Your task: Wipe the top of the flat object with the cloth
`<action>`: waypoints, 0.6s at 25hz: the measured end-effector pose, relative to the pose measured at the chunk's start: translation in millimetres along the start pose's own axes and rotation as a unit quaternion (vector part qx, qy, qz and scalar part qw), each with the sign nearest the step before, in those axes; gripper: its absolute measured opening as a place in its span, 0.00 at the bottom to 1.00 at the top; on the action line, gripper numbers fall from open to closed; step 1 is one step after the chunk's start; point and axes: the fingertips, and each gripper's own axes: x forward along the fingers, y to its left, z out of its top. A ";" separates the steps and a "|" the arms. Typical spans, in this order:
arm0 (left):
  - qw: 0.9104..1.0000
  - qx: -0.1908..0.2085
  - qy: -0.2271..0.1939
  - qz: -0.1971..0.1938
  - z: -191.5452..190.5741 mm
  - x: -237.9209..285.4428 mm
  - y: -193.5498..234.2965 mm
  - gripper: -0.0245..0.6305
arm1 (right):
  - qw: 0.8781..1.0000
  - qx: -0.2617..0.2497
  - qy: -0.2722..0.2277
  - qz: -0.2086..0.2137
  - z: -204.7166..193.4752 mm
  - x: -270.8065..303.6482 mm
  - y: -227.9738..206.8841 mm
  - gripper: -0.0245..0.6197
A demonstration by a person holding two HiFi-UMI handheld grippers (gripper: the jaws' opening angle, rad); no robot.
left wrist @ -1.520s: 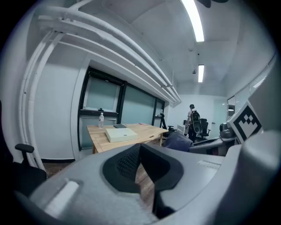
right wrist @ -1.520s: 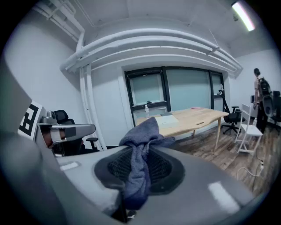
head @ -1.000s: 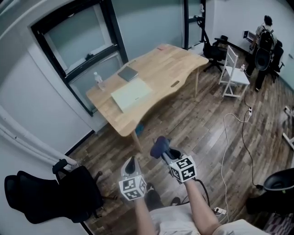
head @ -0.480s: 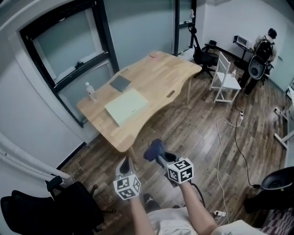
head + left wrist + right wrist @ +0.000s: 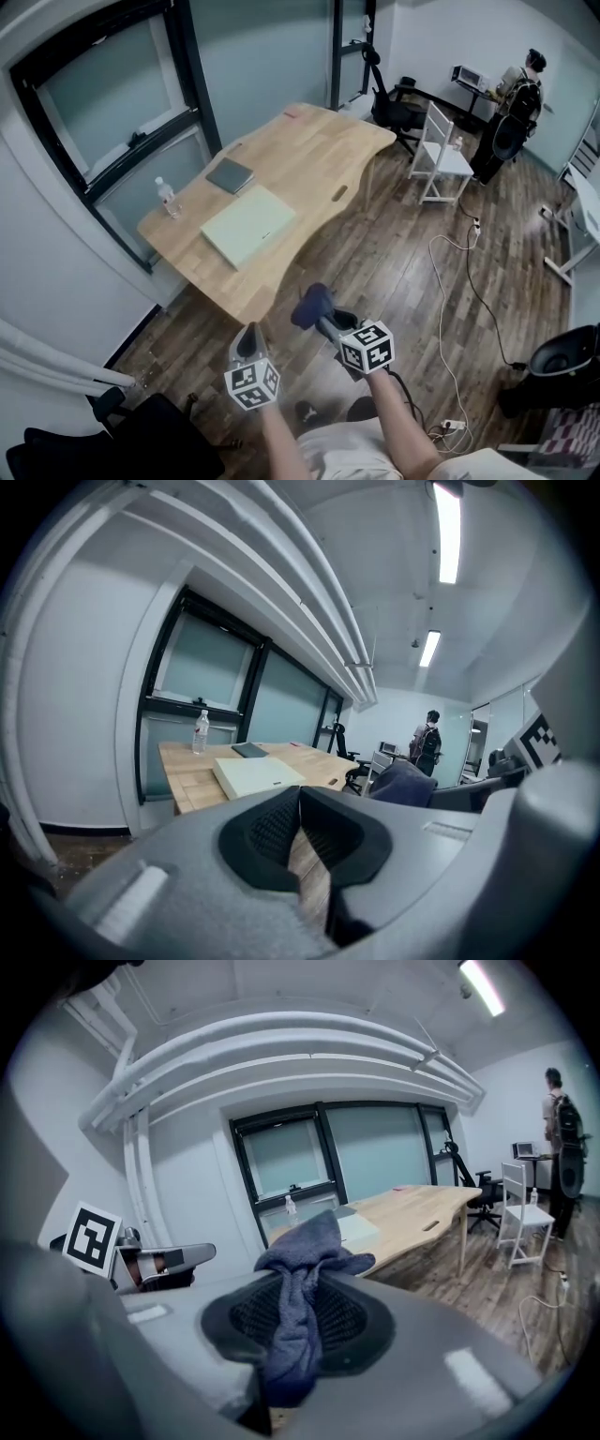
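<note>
Two grippers short of the counter (image 5: 309,159) — we see right gripper (image 5: 298,1314) jaws clamping the cloth (image 5: 307,1260); left gripper (image 5: 300,834) jaws together.

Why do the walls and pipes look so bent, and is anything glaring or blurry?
Head view: the wide lens bows the window frame and the room's edges; the light is even. Left gripper view: the pipes curve, the ceiling lights glare white, the corners go dark. Right gripper view: same bending; the cloth up close looks slightly soft.
</note>
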 end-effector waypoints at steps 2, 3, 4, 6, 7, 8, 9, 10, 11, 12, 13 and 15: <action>1.000 -0.010 0.002 0.002 -1.8 2.7 13.8 0.05 | 1.000 -0.012 0.013 0.002 -4.9 8.9 5.4 0.17; 1.000 -0.014 0.001 0.003 -1.4 3.3 18.8 0.05 | 1.000 -0.018 0.019 0.002 -6.2 11.7 7.0 0.17; 1.000 -0.017 -0.001 0.003 0.1 3.7 23.3 0.05 | 0.999 -0.023 0.023 0.004 -6.0 14.3 8.6 0.17; 1.000 -0.019 -0.006 0.005 4.9 4.2 32.7 0.05 | 0.999 -0.028 0.022 0.008 -2.5 20.7 12.0 0.17; 1.000 -0.020 -0.009 0.006 7.0 5.2 36.7 0.05 | 0.999 -0.030 0.020 0.009 0.3 24.2 12.8 0.17; 1.000 -0.021 -0.011 0.006 8.4 7.0 39.3 0.05 | 0.999 -0.032 0.019 0.010 3.6 27.6 12.6 0.17; 1.000 -0.021 -0.012 0.006 8.9 9.3 40.9 0.05 | 0.999 -0.034 0.017 0.010 7.3 31.0 11.6 0.17; 1.000 -0.020 -0.011 0.006 8.9 11.4 42.6 0.05 | 0.999 -0.035 0.014 0.009 11.3 34.9 10.5 0.17; 1.000 -0.015 -0.009 0.008 9.2 13.2 45.2 0.05 | 0.999 -0.034 0.010 0.009 15.7 39.3 9.7 0.17; 1.000 -0.009 -0.007 0.013 10.4 14.9 49.0 0.05 | 0.999 -0.032 0.005 0.010 20.3 44.2 9.2 0.17; 1.000 -0.002 -0.006 0.020 12.5 16.7 53.4 0.05 | 0.999 -0.031 0.002 0.012 24.8 49.5 9.1 0.17; 0.999 0.007 -0.005 0.034 19.0 20.6 62.3 0.05 | 0.999 -0.034 0.000 0.022 31.9 60.8 9.8 0.17</action>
